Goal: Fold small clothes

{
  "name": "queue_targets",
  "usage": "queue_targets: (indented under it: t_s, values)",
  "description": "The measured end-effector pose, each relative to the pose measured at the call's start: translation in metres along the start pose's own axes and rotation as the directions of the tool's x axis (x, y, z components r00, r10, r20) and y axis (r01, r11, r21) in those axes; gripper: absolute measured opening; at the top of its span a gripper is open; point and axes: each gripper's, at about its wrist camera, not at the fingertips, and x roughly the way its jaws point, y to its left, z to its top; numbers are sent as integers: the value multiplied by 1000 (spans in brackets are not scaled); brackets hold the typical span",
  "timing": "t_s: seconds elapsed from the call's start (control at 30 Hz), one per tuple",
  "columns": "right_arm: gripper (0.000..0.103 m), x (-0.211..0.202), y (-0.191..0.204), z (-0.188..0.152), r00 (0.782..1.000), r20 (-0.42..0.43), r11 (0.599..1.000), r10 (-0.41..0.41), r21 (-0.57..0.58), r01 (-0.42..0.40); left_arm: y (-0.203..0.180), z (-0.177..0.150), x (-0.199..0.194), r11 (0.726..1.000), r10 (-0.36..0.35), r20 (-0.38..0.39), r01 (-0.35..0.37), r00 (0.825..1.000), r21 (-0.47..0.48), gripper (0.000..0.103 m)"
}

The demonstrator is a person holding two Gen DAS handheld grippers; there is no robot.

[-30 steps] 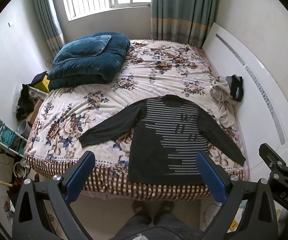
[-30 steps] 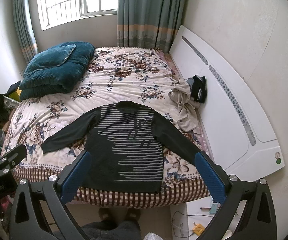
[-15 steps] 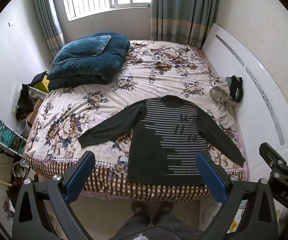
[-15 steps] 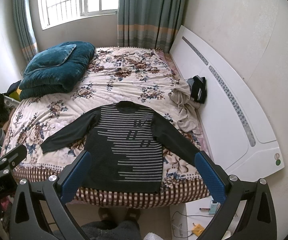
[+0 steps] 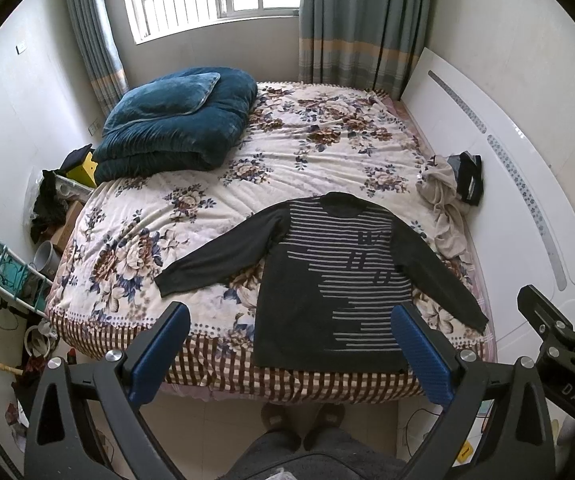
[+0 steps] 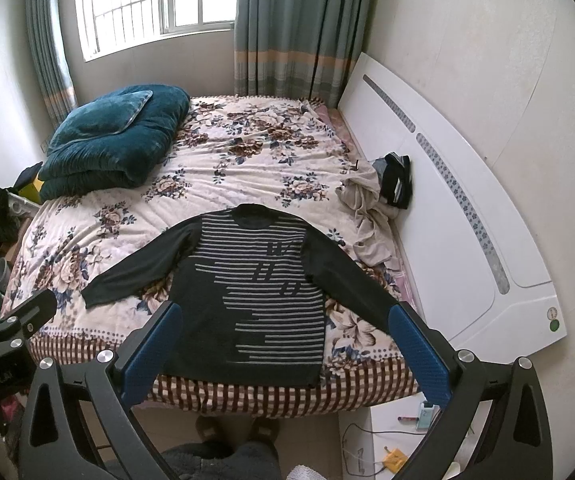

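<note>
- The bed (image 5: 215, 184), under a floral cover, carries everything.
- A folded teal quilt (image 5: 175, 132) sits at its far left corner.
- A dark striped sweater (image 5: 327, 280) lies flat at the near edge, sleeves spread, hem over the edge.
- Crumpled clothes (image 5: 447, 196) lie at the right edge.
- The left gripper (image 5: 291, 344) and right gripper (image 6: 283, 344) hover above the near edge, both with jaws wide apart, holding nothing.

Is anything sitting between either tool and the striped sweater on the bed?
Nothing visible does. The striped sweater lies flat near the bed's front edge, sleeves spread, directly ahead of the open left tool and open right tool. The crumpled clothes lie off by the headboard.
</note>
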Motion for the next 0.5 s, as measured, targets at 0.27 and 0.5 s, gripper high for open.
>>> queue_targets:
  t_s: [0.27,0.5]
  values:
    - [103,-4,1,5,1000,2,1000,3,1,-3,-1,3,-3,1000,3,3,-3,1000,1,103]
    - [103,-18,6,16,1000,9,1000,3,0,-3,-1,14,-7,1000,9,15,-9,1000,-5,103]
